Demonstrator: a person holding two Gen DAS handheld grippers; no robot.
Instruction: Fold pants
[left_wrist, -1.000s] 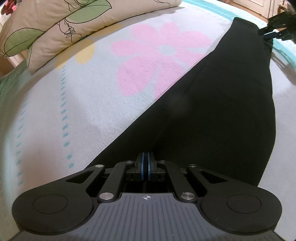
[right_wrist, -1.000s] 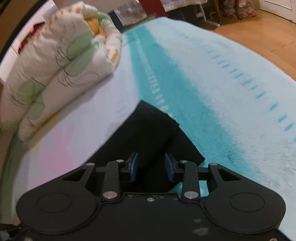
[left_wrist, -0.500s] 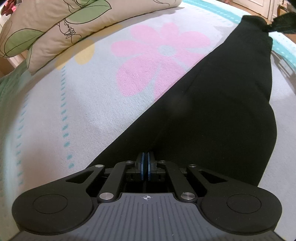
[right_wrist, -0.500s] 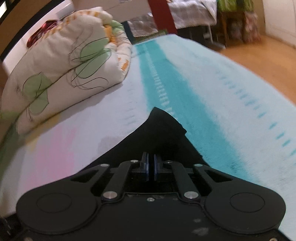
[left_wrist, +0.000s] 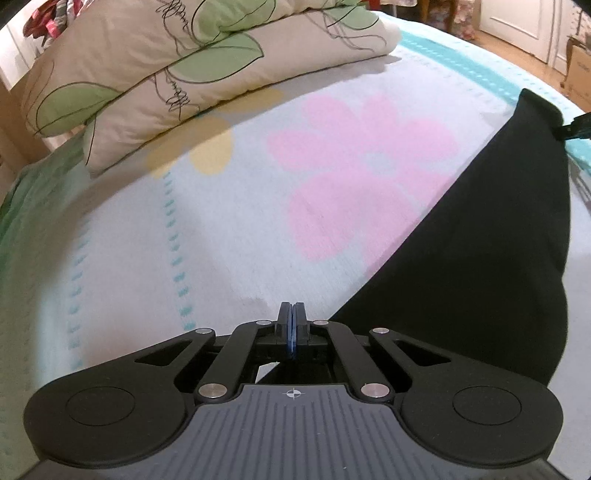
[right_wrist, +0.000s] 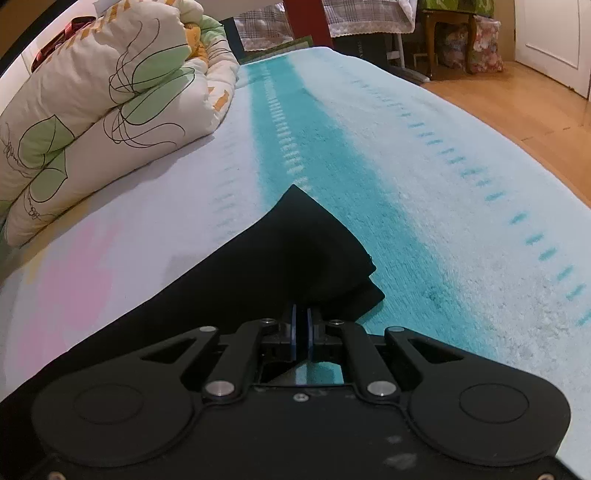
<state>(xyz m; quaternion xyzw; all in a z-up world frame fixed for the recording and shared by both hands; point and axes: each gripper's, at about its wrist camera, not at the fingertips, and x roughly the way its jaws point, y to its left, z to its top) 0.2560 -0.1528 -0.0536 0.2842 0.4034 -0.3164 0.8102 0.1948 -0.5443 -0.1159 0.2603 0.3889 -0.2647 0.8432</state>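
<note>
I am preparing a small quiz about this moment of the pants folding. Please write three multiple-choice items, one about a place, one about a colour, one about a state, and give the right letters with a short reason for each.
1. Where does the folded quilt lie?
A. on the bed, far left of the pants
B. on the wooden floor
C. on top of the pants

2. What colour are the pants?
A. pink
B. black
C. teal

3. How stands the right gripper?
A. wide open above the cloth
B. shut on the pants
C. shut on the quilt

Answers:
1 A: the right wrist view shows the quilt on the bed cover, apart from the pants.
2 B: the cloth is black in both views.
3 B: its blue pads are nearly together with black cloth between them.
</note>
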